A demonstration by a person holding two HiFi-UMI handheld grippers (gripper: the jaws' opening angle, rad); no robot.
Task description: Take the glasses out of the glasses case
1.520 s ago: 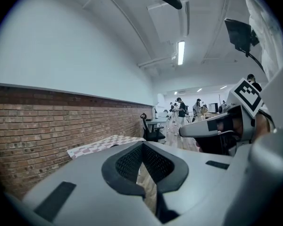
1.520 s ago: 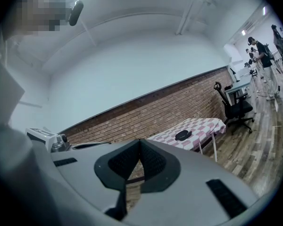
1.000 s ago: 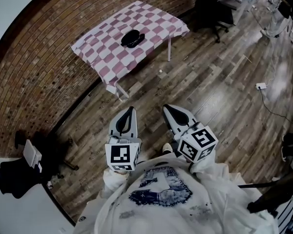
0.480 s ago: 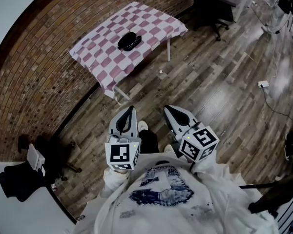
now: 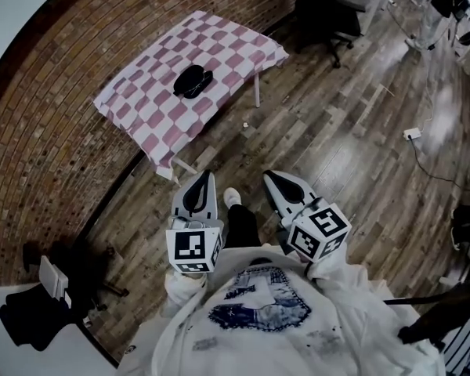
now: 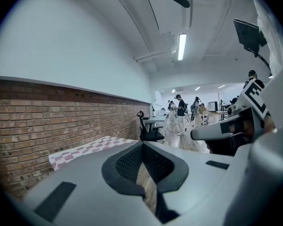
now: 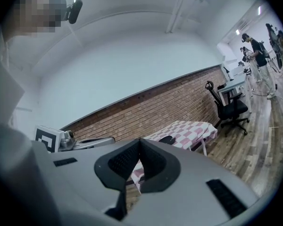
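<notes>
Grey left gripper (image 5: 209, 175) and right gripper (image 5: 267, 174) point forward, jaws together.

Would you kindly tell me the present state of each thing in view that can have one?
Left claw: shut, nothing between its jaws, held up close to the person's body.
Right claw: shut, also empty, held beside the left one.
Glasses case: lying on the table, untouched; too small to tell whether open or closed.
Table: standing by the brick wall, covered with a checked cloth.
</notes>
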